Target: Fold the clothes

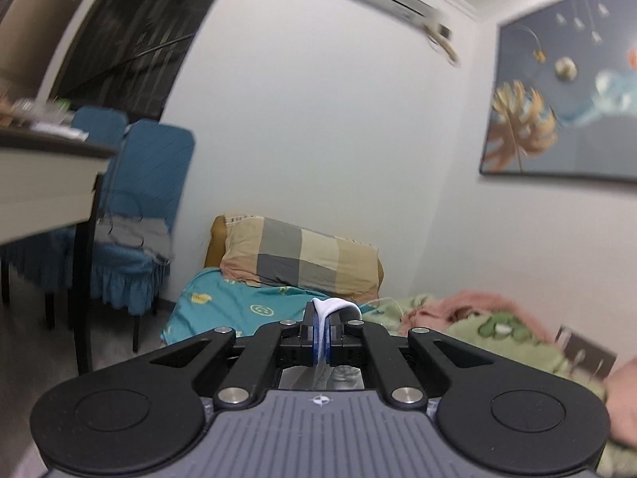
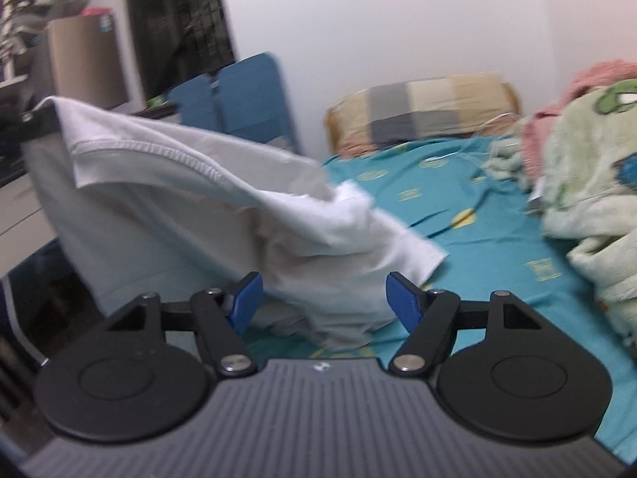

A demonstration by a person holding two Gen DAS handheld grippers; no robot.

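Observation:
My left gripper (image 1: 321, 330) is shut on a fold of the white garment (image 1: 334, 304), and a bit of cloth pokes out above its pads. In the right wrist view the same gripper (image 2: 38, 121) holds the white garment (image 2: 179, 199) up by a corner at the upper left. The cloth hangs down in a slope to the teal bed sheet (image 2: 477, 219). My right gripper (image 2: 324, 302) is open. The lower bunched part of the garment lies between its blue pads (image 2: 406, 302), which do not press on it.
A checked pillow (image 2: 422, 115) lies at the head of the bed against the wall. A green blanket (image 2: 589, 183) and pink cloth (image 2: 597, 71) are heaped along the right side. Blue-covered chairs (image 1: 151, 183) and a table (image 1: 47, 183) stand to the left. A hand (image 1: 621, 398) shows at the right edge.

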